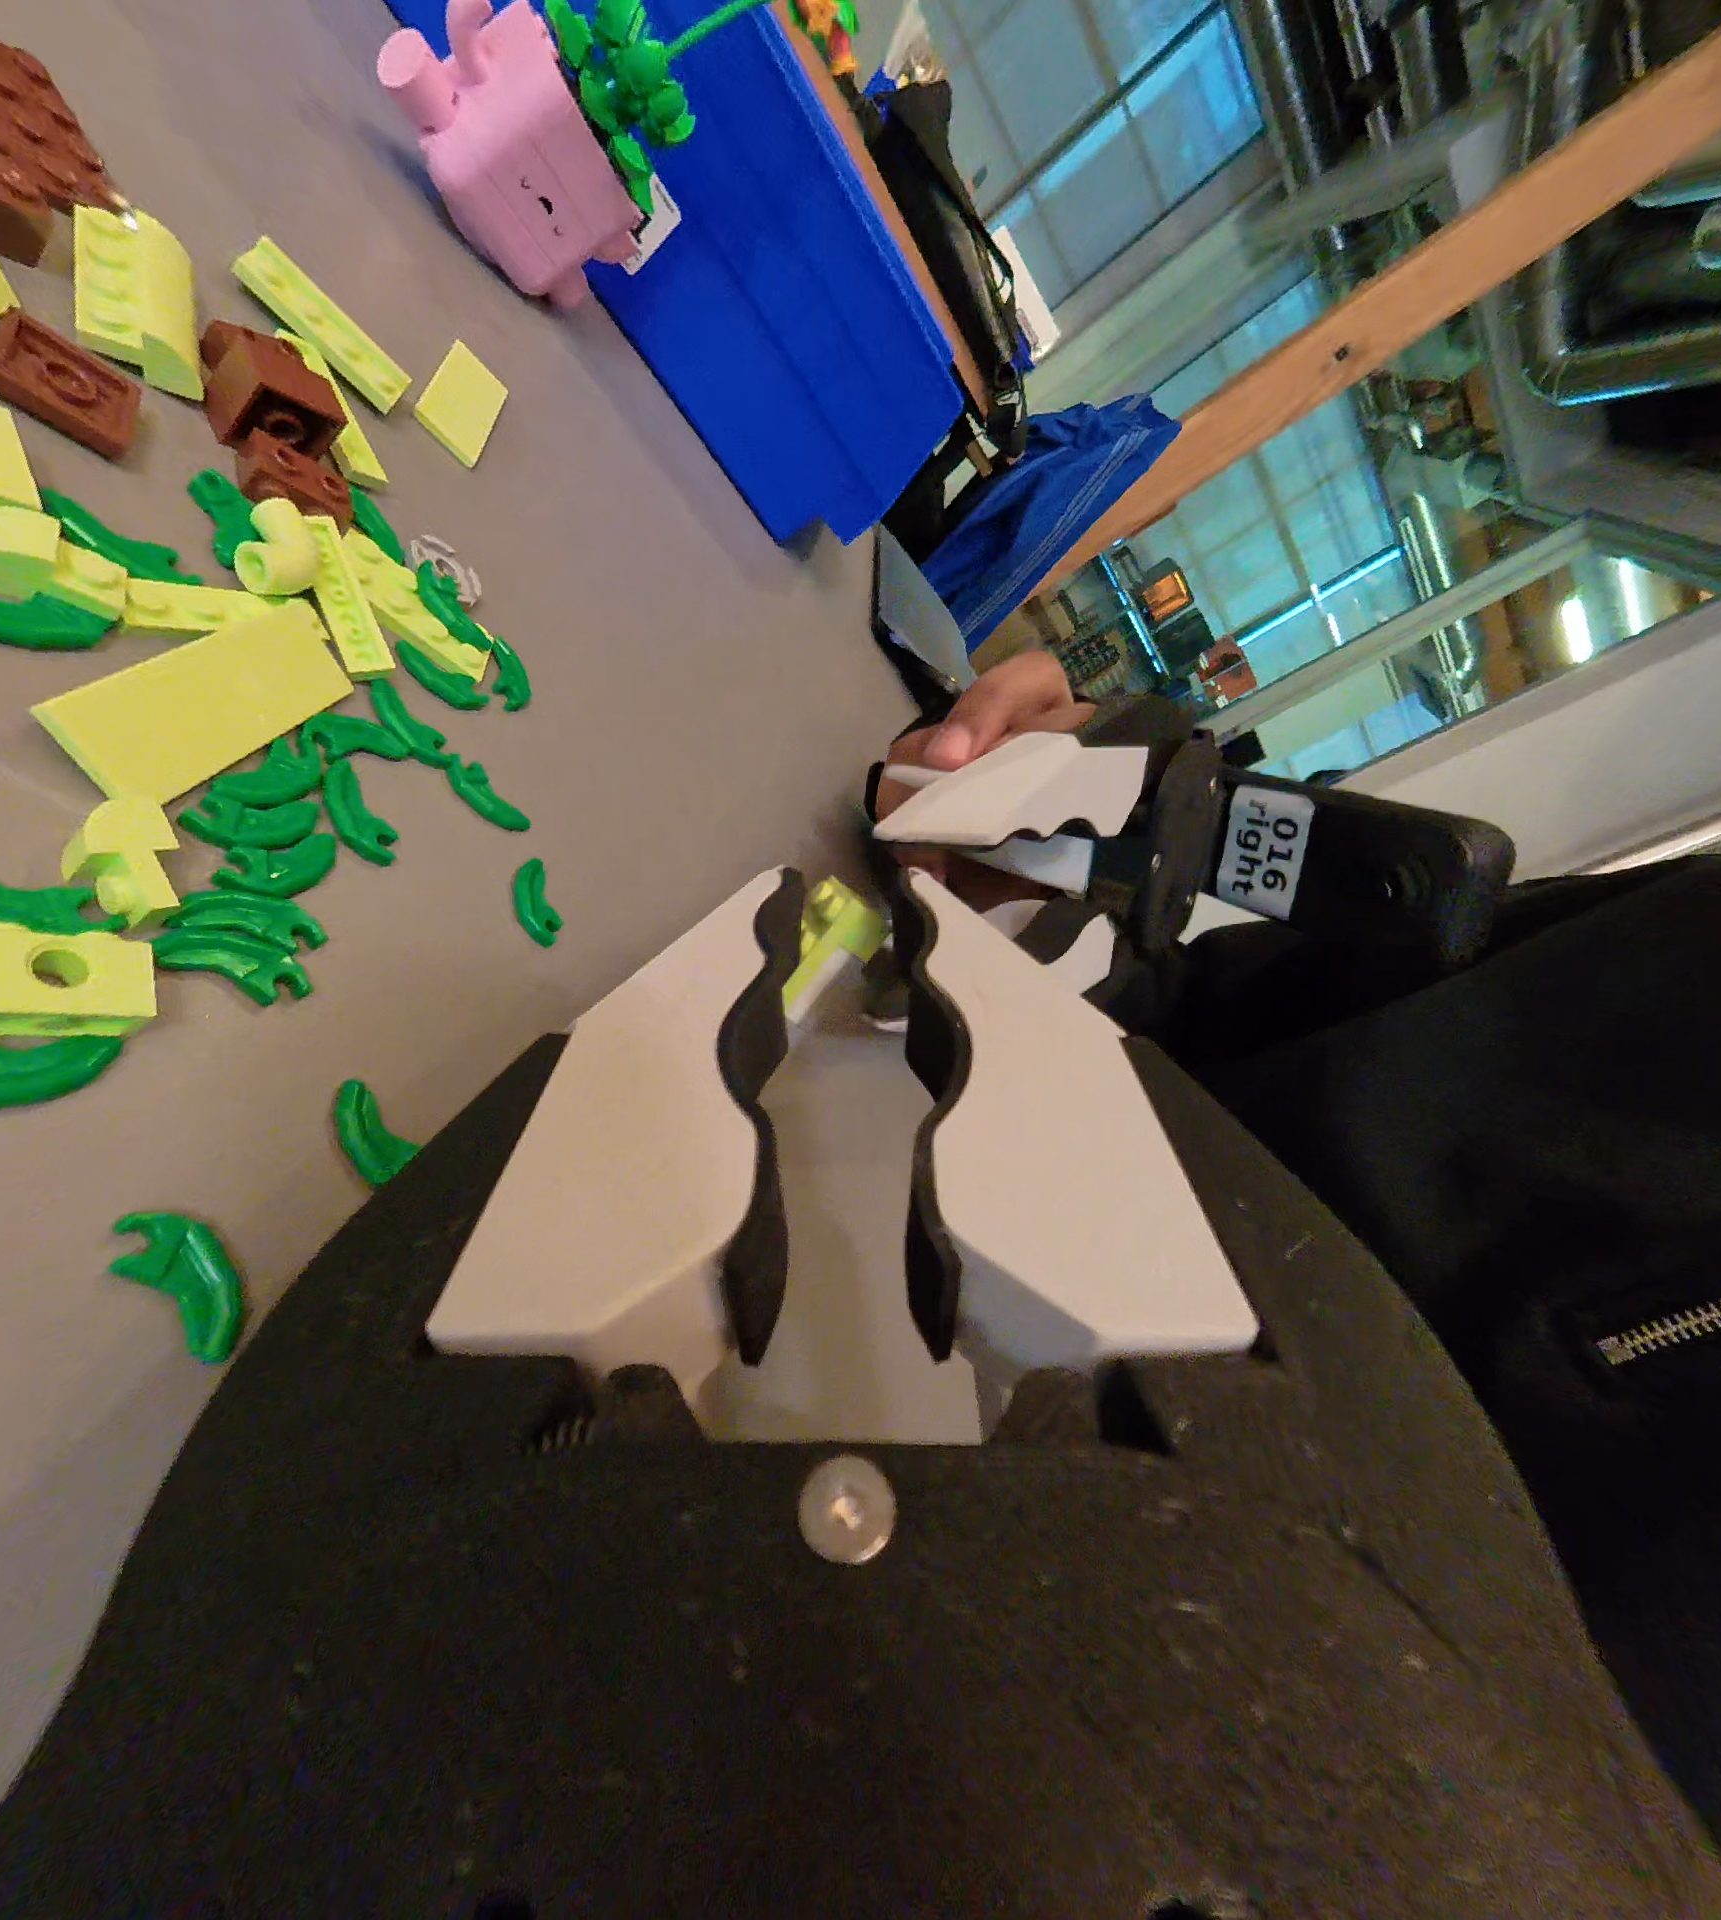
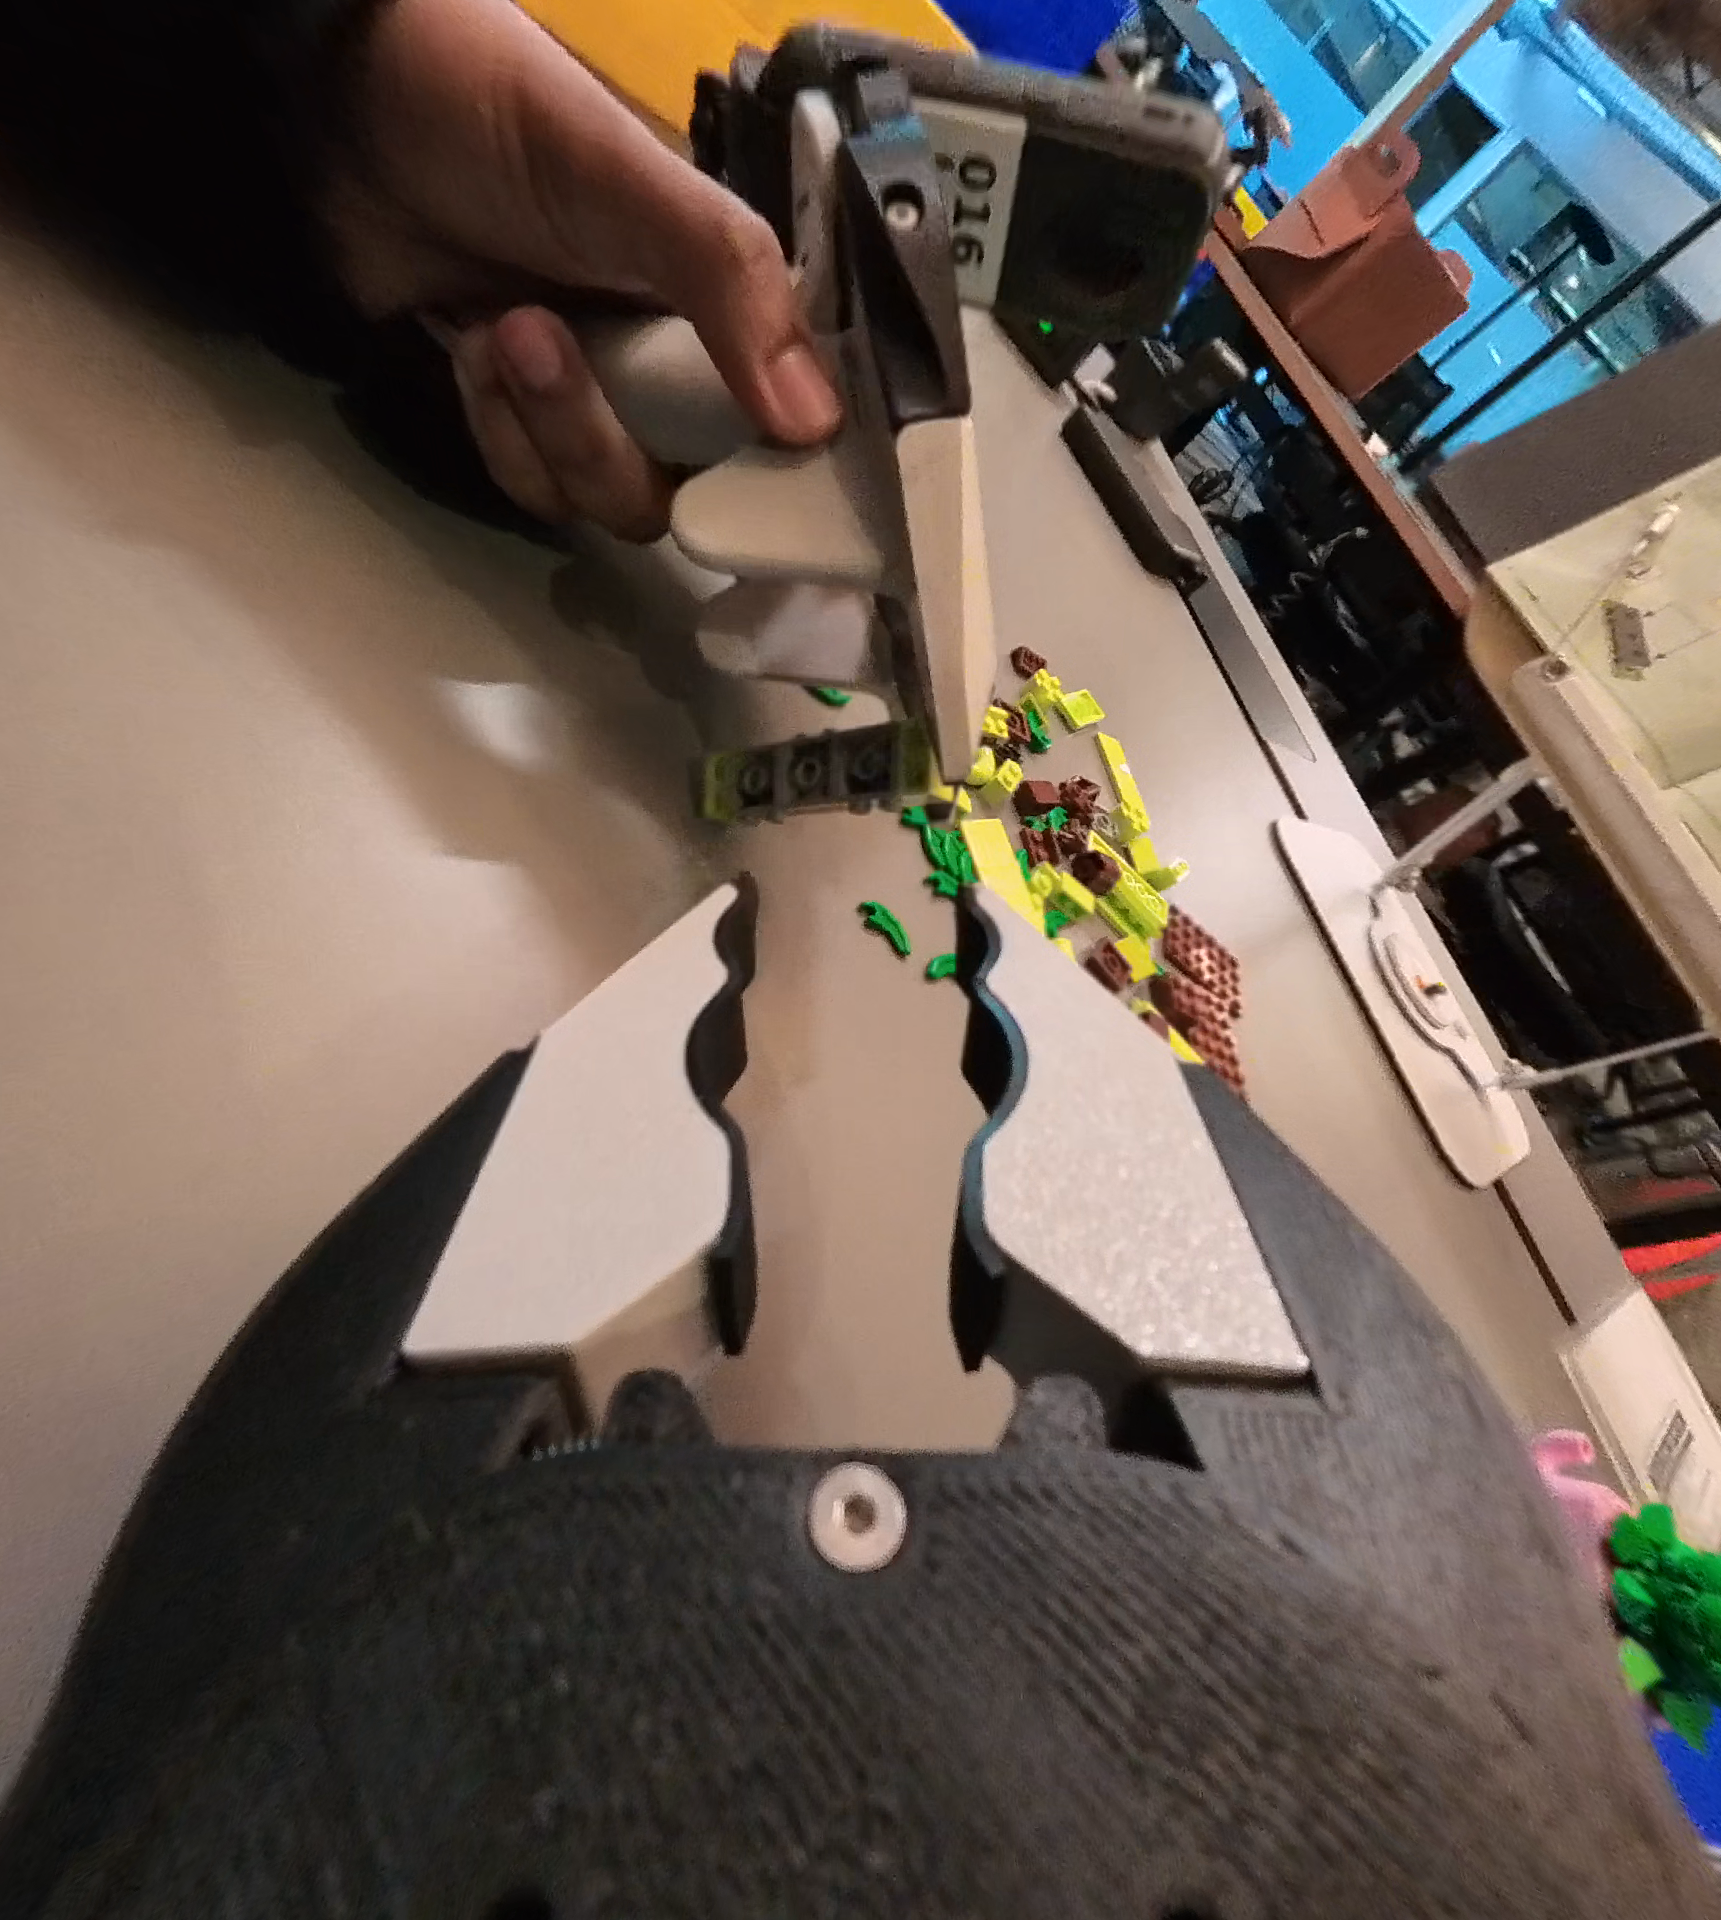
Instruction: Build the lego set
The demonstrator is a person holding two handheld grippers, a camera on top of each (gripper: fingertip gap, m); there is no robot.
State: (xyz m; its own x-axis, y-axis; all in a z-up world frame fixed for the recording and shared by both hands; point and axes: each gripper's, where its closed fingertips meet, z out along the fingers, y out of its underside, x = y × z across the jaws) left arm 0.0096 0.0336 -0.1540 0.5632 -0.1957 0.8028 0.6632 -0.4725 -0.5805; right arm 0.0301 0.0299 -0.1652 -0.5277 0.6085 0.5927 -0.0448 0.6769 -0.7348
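Left gripper jaws clamp lime-and-grey brick strip by one end, above tabletop. Right gripper jaws wide, empty. Loose pieces near. Advice: steady strip, align studs, press squarely.

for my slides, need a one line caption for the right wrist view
Open right gripper faces the left gripper pinching a lime-and-grey lego strip beside scattered loose lego pieces.
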